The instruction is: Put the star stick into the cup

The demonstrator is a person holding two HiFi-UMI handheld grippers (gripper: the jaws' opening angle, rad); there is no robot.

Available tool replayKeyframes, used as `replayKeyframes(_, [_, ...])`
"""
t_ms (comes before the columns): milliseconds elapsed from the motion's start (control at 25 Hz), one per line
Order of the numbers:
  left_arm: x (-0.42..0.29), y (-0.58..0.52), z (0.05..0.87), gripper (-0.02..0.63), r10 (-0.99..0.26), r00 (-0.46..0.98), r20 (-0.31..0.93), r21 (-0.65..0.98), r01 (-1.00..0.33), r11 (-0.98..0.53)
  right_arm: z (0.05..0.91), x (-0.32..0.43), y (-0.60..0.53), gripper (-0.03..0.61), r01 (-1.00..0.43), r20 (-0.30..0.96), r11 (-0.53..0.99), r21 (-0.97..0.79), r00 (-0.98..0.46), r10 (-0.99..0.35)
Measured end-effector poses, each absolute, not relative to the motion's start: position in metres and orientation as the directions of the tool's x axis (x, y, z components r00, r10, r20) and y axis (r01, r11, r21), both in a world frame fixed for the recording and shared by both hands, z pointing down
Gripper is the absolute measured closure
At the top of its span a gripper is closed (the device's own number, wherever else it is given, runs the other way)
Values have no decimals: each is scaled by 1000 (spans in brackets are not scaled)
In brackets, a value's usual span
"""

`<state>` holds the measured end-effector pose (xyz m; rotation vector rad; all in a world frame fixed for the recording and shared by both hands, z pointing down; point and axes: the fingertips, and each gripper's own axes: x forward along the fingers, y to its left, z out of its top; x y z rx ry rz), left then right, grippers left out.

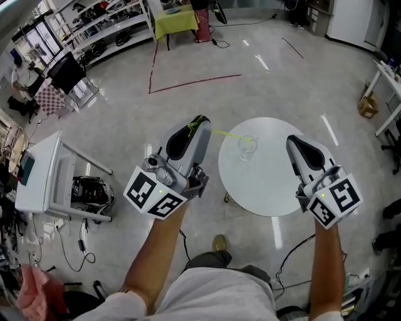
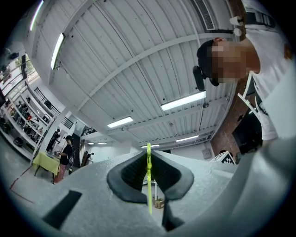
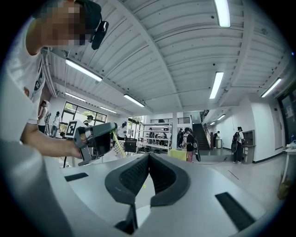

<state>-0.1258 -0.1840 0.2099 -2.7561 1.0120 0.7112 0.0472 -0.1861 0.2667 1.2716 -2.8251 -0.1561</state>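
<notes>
The star stick [image 1: 227,133] is a thin yellow-green rod. My left gripper [image 1: 199,119] is shut on it just left of the round white table [image 1: 269,188]. The rod's free end reaches right over the table edge toward a clear glass cup [image 1: 247,147] standing upright there. In the left gripper view the stick [image 2: 149,183] runs upright between the closed pads of the left gripper [image 2: 149,155]. My right gripper [image 1: 293,140] hovers at the table's right edge, shut with nothing in it [image 3: 148,156]. Its view shows the left gripper [image 3: 95,139] holding the stick [image 3: 117,145].
A white desk [image 1: 41,172] stands at the left with a black bag [image 1: 91,191] under it. Shelves [image 1: 94,28] and a table with a yellow-green cloth [image 1: 175,19] line the back. A cardboard box [image 1: 366,106] sits at the right.
</notes>
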Motion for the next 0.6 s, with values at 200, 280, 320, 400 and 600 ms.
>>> replayKeyframes(200, [-126, -209, 219, 584, -563, 690, -456, 49, -612, -789, 270, 42, -209, 568, -760, 5, 640, 112, -643, -765])
replayKeyframes(280, [-126, -218, 221, 584, -554, 699, -452, 49, -600, -798, 270, 39, -218, 568, -766, 12, 630, 127, -634, -773])
replayKeyframes(320, [-125, -222, 222, 584, -550, 705, -449, 49, -595, -803, 270, 38, -222, 568, -768, 16, 626, 136, -630, -777])
replayKeyframes(400, [-125, -230, 226, 584, -542, 715, -441, 50, -584, -810, 270, 36, -231, 568, -772, 23, 617, 151, -621, -783])
replayKeyframes(600, [-123, -247, 239, 584, -534, 733, -420, 58, -566, -822, 277, 34, -246, 567, -784, 34, 601, 152, -604, -796])
